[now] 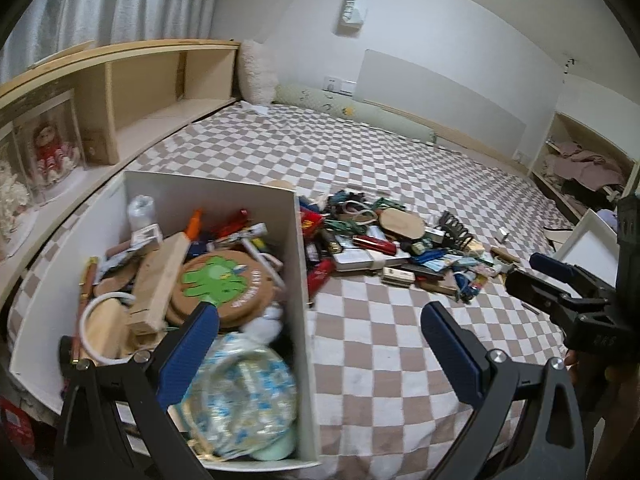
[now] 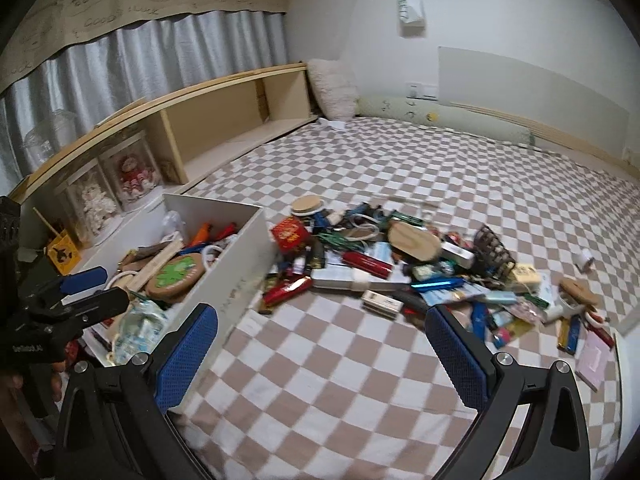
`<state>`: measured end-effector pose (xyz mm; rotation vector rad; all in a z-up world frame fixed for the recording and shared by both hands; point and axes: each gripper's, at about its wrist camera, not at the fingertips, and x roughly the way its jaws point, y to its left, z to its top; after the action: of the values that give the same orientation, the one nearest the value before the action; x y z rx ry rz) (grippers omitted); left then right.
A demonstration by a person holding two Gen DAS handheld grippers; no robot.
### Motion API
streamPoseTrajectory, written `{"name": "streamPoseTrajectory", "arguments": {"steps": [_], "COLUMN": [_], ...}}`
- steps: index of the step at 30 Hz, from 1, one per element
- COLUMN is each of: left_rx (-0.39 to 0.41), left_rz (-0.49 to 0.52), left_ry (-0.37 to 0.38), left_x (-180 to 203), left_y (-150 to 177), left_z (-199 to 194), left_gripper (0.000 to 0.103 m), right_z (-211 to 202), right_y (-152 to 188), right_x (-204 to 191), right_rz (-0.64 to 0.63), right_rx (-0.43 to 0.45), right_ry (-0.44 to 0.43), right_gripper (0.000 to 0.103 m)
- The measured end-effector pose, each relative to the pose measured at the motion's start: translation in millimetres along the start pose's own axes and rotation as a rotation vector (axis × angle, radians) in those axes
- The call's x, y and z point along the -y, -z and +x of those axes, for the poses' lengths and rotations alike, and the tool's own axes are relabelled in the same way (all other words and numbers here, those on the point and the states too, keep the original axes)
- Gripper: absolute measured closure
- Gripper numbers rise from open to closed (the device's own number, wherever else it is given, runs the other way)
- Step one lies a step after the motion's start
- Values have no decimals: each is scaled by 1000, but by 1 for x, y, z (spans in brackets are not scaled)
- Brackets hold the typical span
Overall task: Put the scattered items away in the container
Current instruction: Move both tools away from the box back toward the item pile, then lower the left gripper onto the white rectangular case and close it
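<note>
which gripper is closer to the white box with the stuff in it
Left. The left gripper hangs open straddling the white box's near right wall, one finger over its contents. The right gripper is open over the bare checkered blanket, to the box's right.

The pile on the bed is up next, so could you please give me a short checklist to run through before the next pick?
1. Left tool open and holding nothing: ok.
2. Right tool open and holding nothing: ok.
3. Items left to tidy: the pile lies on the checkered bedspread, outside the box: not ok.
4. Room in the white box: already heaped with items, free space unclear: cannot tell.
5. Path from right tool to pile: bare bedspread between them: ok.
6. An easy single item: the red tin sits at the pile's edge beside the box: ok.
</note>
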<state>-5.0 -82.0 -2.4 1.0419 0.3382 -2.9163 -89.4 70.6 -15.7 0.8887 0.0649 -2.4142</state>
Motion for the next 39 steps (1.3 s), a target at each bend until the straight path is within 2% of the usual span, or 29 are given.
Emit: {"name": "streamPoseTrajectory", "arguments": {"steps": [6,9,12,16,20,28,31,36,39], "left_rx": [-2,1,-7,-56,-102,-190,-228,-278,-300], "left_rz": [49,90,116,139,148,171,152,147,158], "left_ry": [31,21,42,57,96,123,133,136,112], "left_x": [32,50,66,86,103,130,133,137,142], "left_y": [1,4,7,12,17,23,23,26,24], "left_z": [15,23,34,57,81,132,155,192,214], "left_gripper": [1,1,1,1,1,1,1,1,1], "right_z": [-9,-8,-6,0,6,26,36,49,56], "right_y": [16,24,32,44,56,87,99,115,126], "right_x": [33,50,66,87,109,149,166,182,191], "right_rz": [37,56,65,85,141,250,302,342,384], "right_rx": [21,11,-4,-23,-26,-34,-74,-155,-199], "right_ry": [20,39,63,90,119,188,182,228,252], "right_gripper": [0,0,0,0,0,0,0,0,0]}}
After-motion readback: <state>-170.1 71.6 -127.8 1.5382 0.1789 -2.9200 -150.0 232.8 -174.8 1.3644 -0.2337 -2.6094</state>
